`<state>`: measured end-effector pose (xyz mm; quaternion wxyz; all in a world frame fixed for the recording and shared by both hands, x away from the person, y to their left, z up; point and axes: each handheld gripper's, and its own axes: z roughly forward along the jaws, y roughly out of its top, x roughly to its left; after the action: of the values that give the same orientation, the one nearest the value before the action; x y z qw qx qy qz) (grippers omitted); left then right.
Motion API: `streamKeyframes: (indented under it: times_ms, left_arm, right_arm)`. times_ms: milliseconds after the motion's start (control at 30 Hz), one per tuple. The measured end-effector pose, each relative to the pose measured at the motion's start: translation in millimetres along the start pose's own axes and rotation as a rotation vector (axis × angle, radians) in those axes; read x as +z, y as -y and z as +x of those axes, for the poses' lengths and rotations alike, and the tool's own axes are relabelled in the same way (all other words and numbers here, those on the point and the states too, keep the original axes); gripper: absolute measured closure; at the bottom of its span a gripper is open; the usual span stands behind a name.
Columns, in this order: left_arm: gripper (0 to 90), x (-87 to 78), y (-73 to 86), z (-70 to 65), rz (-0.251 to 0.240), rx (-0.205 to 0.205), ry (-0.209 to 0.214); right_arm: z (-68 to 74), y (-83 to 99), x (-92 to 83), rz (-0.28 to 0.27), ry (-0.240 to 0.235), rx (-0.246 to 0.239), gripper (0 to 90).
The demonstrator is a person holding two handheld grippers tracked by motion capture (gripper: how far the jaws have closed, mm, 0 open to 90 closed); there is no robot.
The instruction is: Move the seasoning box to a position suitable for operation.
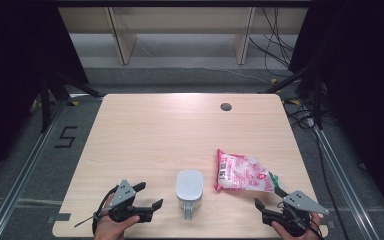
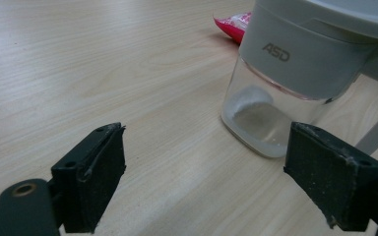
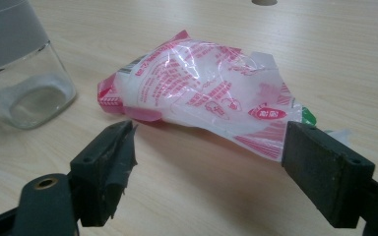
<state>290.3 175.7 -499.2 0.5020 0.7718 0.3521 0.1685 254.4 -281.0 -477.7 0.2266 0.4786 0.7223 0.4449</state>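
Two grippers sit low in the high view, both w/ jaws spread wide, nothing between them. Left gripper [image 1: 149, 199] is at lower left, just beside the glass jug [image 1: 189, 191] w/ grey lid (bottom centre, handle toward the frame's lower edge). Right gripper [image 1: 269, 197] is at lower right, near the pink-and-white plastic bag [image 1: 242, 173], which lies flat on the table [image 1: 170, 130] right of the jug.

Light wood table [image 1: 155, 130] on grey carpet floor [image 1: 25, 165], wooden bench legs [image 1: 122, 42] behind, cables [image 1: 275, 45] trailing right, dark curtains [image 1: 360, 75] both sides.
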Motion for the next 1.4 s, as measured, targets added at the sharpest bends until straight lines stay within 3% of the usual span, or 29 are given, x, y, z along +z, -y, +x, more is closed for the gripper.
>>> streamKeyframes:
  times_ms: [67, 133, 167, 233, 267, 333, 367, 433, 500, 533, 700, 800, 867, 1000, 1067, 1167, 1300, 1400]
  left_arm:
    - [14.6, -0.3, 0.7, -3.9, -0.004, -0.031, -0.001]
    - [14.6, 0.6, 0.8, -6.5, -0.023, -0.055, 0.014]
    - [14.6, -1.3, 0.3, -7.3, -0.007, -0.042, 0.003]
    - [14.8, -2.0, -0.5, -9.1, -0.008, -0.035, 0.021]
    - [15.0, -3.1, -1.4, -11.3, -0.003, -0.029, 0.019]
    - [15.6, -3.7, -2.6, -14.1, -0.009, -0.018, 0.038]
    - [16.1, -4.4, -3.5, -15.8, -0.013, -0.014, 0.049]
    - [17.2, -6.3, -4.9, -19.8, -0.015, -0.003, 0.056]
    - [17.4, -7.8, -5.8, -25.2, -0.014, 0.009, 0.060]
    - [17.9, -9.4, -6.3, -26.3, 0.000, 0.029, 0.052]
    - [21.5, -11.8, -6.3, -44.0, -0.025, 0.033, 0.117]
    - [26.8, -10.4, -5.9, -55.5, -0.022, 0.045, 0.181]
    - [43.4, -8.8, -6.3, -60.9, -0.032, 0.070, 0.208]
    - [43.8, -1.2, -4.5, -72.7, -0.017, 0.093, 0.227]
    - [44.5, 1.5, -4.1, -73.9, -0.016, 0.087, 0.227]
    - [45.4, 8.3, -5.0, -74.6, -0.041, 0.054, 0.241]
    - [47.1, 20.2, -8.0, -81.6, -0.020, 0.080, 0.254]
    - [50.7, 29.1, -11.7, -84.8, -0.012, 0.071, 0.255]
  right_arm:
    - [0.1, 0.0, 0.3, 0.000, 0.001, 0.001, 20.5]
    - [-2.2, -0.7, 2.1, -0.007, -0.002, -0.037, 18.8]
    - [-1.9, -0.7, 2.1, -0.004, -0.005, -0.034, 18.1]
    - [-2.6, -0.6, 2.7, -0.005, -0.017, -0.039, 17.2]
    - [-0.3, -0.3, 2.1, 0.003, -0.012, -0.016, 17.0]
    - [-2.6, -0.8, 3.0, -0.008, -0.021, -0.044, 17.1]
    - [0.0, -0.3, 1.9, 0.002, -0.013, -0.014, 17.2]
    - [-2.9, -0.5, 2.7, -0.006, -0.021, -0.041, 17.7]
    - [-0.3, 0.0, 1.8, 0.003, -0.013, -0.012, 17.8]
    - [-3.0, -0.4, 2.7, -0.004, -0.020, -0.043, 17.8]
    - [-0.2, 0.1, 2.1, 0.009, -0.013, -0.016, 17.8]
    - [-3.5, 0.0, 1.9, 0.005, -0.013, -0.068, 18.5]
    - [-3.8, 0.7, 2.6, 0.009, -0.009, -0.067, 18.6]
    - [-3.4, 0.8, 2.6, 0.011, -0.014, -0.069, 19.0]
    - [-2.7, 1.3, 4.0, 0.013, -0.034, -0.046, 19.1]
    - [-3.2, 1.5, 4.1, 0.011, -0.014, -0.075, 19.7]
    - [-2.1, 1.5, 3.9, 0.018, -0.022, -0.074, 19.8]
    - [-2.7, 1.3, 4.8, 0.014, -0.021, -0.077, 19.9]
